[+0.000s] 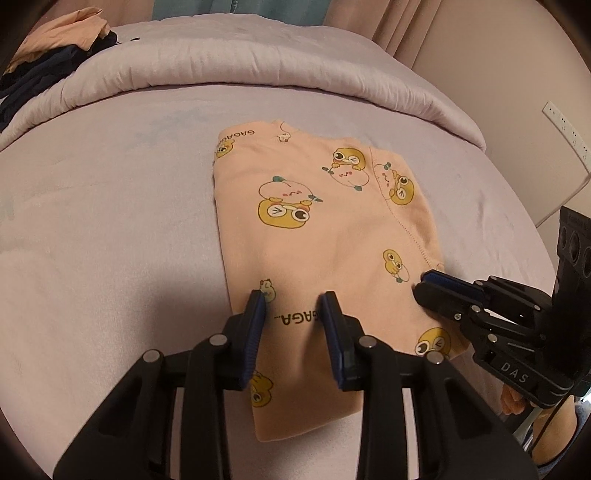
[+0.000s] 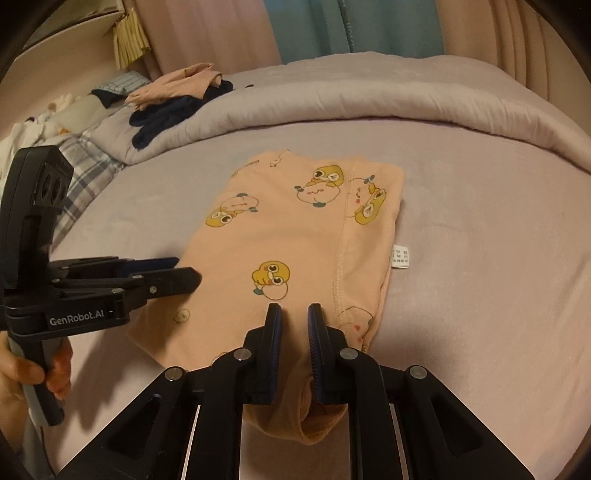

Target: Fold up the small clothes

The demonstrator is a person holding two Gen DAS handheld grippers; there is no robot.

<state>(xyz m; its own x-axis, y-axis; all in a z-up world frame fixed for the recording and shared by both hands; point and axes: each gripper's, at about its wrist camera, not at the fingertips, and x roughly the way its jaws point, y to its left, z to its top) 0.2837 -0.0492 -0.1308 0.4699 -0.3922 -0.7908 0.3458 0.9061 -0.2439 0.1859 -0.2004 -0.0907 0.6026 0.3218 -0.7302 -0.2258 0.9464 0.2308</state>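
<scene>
Left wrist view: peach garment [image 1: 325,236] with cartoon frog-and-peach prints lies flat on the pale lilac bed sheet [image 1: 103,206], folded into a rough rectangle, long axis running away from the camera. Left gripper [image 1: 295,302] sits over the near end of the garment, jaws partly apart, cloth visible in the gap beneath them; pads do not pinch any fabric that I can see. "GAGA" print lies between the fingers. Right gripper [image 1: 424,282] comes in from the right side, tips at the garment's right edge, jaws nearly together; whether cloth is caught there, cannot tell from this view. Rolled duvet [image 1: 258,62] lies across the far side of the bed, with a pile of dark and peach clothes [image 1: 48,55] at top left.

Right wrist view: same garment [image 2: 295,236], white care label [image 2: 400,256] sticking out of its right edge. Right gripper [image 2: 295,310] hangs over the near right part of the garment by the stitched seam, jaws narrowly apart, no fabric clamped that I can see. Near hem is bunched and curled below the fingers. Left gripper [image 2: 192,275] reaches in from the left, tips at the garment's left edge, held by a hand [image 2: 33,369]. Clothes pile [image 2: 177,96] rests on the duvet [image 2: 369,99] at far left; curtains [image 2: 332,26] behind.
</scene>
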